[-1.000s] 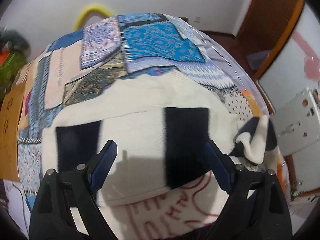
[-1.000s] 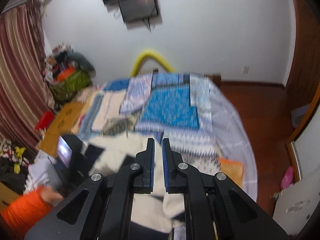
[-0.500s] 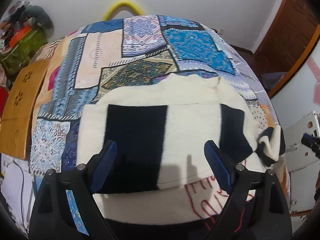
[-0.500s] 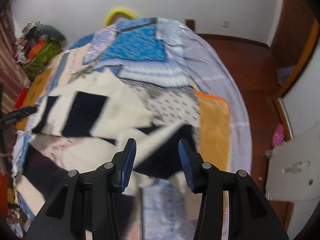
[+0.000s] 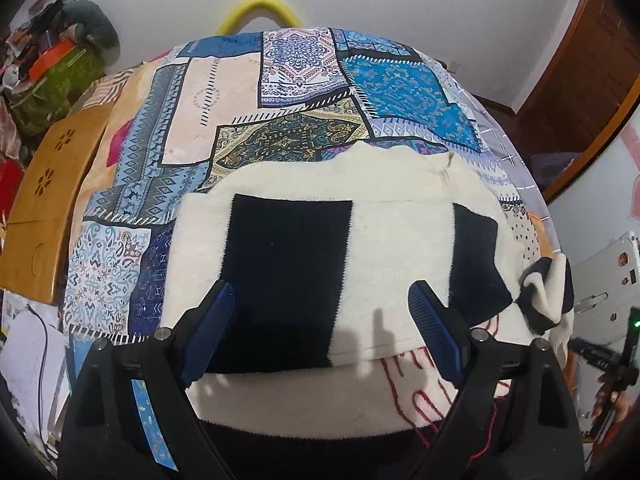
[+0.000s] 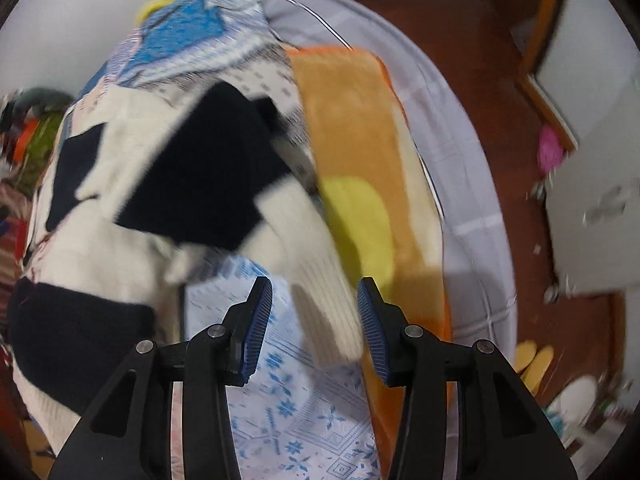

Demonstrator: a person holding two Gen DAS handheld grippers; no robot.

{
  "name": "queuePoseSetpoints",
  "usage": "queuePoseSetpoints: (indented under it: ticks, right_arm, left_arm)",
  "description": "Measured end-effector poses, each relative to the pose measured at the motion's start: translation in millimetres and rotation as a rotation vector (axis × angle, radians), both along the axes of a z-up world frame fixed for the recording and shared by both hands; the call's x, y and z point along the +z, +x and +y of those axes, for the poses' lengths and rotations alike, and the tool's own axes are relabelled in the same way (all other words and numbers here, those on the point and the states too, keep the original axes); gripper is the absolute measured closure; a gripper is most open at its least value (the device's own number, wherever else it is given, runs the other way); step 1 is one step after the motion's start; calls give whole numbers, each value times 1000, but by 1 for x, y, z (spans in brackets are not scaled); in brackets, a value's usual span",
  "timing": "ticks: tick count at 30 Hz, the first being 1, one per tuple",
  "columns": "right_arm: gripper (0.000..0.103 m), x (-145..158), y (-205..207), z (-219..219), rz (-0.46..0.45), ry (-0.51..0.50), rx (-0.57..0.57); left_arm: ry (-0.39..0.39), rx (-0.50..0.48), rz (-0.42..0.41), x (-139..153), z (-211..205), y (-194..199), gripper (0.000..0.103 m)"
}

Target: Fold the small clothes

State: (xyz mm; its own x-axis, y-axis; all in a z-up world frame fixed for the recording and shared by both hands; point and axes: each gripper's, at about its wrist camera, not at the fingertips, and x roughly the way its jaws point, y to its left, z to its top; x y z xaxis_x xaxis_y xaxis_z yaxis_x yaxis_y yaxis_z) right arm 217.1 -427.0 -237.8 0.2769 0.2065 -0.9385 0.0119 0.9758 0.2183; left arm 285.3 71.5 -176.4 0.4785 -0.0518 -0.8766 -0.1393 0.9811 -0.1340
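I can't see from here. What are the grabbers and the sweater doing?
Left gripper open over sweater. Right gripper open, jaws just widened, sleeve loose between. Nothing blocking.

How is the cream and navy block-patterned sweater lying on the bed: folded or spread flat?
Partly folded. The cream and navy block-patterned sweater has one layer doubled over another, and its ribbed sleeve trails loose.

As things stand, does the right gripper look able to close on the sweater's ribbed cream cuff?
Probably yes. The right gripper is open, its jaws having just widened, and the ribbed cuff of the sweater already lies between them with nothing covering it; the frame is blurred, so contact is unclear.
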Motion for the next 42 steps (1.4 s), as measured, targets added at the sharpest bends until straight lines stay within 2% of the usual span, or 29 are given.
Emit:
queuePoseSetpoints:
  ticks: [5,8,10,11,12,14,17,23,26,30,35,42]
  right_arm:
    - [62,-23,-10,0,43,42,-6]
    - [62,-27,-15,7,26,53,5]
    - [70,-31,-14,12,19,51,7]
    - [84,-32,-14,13,19,47,5]
    - [89,-32,-15,13,22,45,4]
    - [91,-27,-16,12,3,56,2]
    - [92,-10,-20,14,-49,80,13]
    - [93,62,-18,37,-228,151,67]
    - [93,99,-9,59,-289,203,136]
    - [94,139,4,107,-320,290,265]
    - [94,168,10,170,-362,297,403]
    - [94,186,33,244,-397,308,520]
  left_arm:
    - [0,8,7,-3,0,-3,14]
    - [5,7,17,-6,-2,-3,14]
    - [8,4,20,-6,-4,-3,14]
    - [7,2,18,-6,-5,-3,14]
    - [6,0,16,-5,-6,-4,14]
    - [7,-6,8,-4,-8,-5,14]
    - [10,-14,2,-3,-10,-6,14]
    - [1,-21,9,-7,-13,-6,14]
    - [-4,-24,1,-6,-13,-7,14]
    - [-10,-25,-10,-3,-9,-10,14]
    - [-17,-10,-32,3,3,-17,14]
    - [-39,12,-53,9,26,-29,14]
